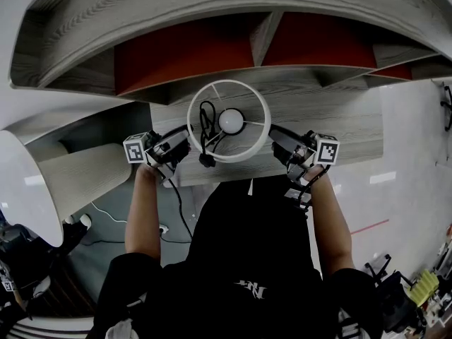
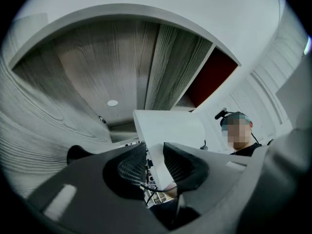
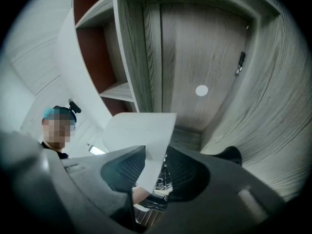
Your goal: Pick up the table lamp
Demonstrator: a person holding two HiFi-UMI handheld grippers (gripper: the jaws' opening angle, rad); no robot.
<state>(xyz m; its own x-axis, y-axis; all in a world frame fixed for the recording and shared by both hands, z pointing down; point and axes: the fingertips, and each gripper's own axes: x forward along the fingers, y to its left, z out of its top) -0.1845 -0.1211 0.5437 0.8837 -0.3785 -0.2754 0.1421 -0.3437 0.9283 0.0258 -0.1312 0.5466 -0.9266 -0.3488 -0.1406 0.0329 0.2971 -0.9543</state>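
Fingers (image 2: 129,169) of the left gripper (image 1: 185,141) pinch the left wall of the white shade (image 2: 170,128), one pad inside and one outside. Table lamp (image 1: 231,121) sits between both grippers, above the grey wood worktop (image 1: 339,119). Its base is hidden, so contact can't be judged. Bulb and black cord (image 1: 206,129) show inside the shade ring. Right gripper (image 1: 274,136): fingers (image 3: 183,175) spread, straddling the shade's right wall, with a slim gap at one pad.

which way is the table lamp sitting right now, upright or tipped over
upright. from above in the head view, the lamp shade shows its top rim as a near full circle, with the bulb centred inside it.
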